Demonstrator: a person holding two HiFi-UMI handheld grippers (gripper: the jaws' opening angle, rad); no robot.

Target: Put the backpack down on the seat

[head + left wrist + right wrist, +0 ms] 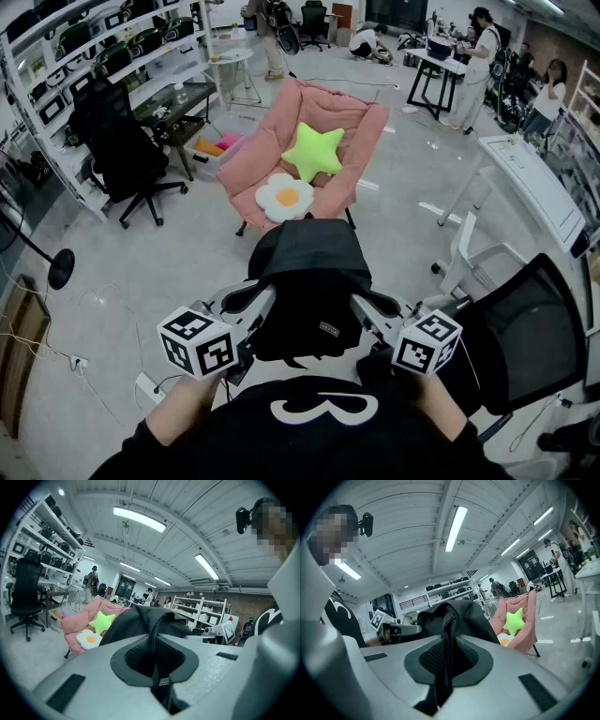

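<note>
Step in hand was the carry, set-down not started. The left gripper point(255, 302), on our 9 o'clock side, had its jaws pinched on a black strap point(158, 670) of the backpack point(305, 281), and the webbing ran up through the jaws into the bag. The bag hung in the air between the two grippers, close to our chest, roughly upright and resting on no seat. The right gripper point(367, 309), at 3 o'clock, mirrored it: jaws pressed onto a second strap point(443, 667), nothing else between them. Both grips looked firm to us, with the load shared about evenly.

We read the target as the pink chair point(272, 141), at 12 o'clock from the bag and well apart from it, with bare floor point(187, 253) between. Its seat carried a green star cushion point(313, 152) and, at 7 o'clock of that, a flower cushion point(284, 197) on the front edge.

Next move, our call:
- Take both grippers forward together toward 12, level, so the bag doesn't swing.
- Lower it onto the seat, probably on top of the cushions, since little free seat showed.
- Spread the jaws only once the chair takes the weight.

Risk: the bag tipping off the front edge over the flower cushion.
</note>
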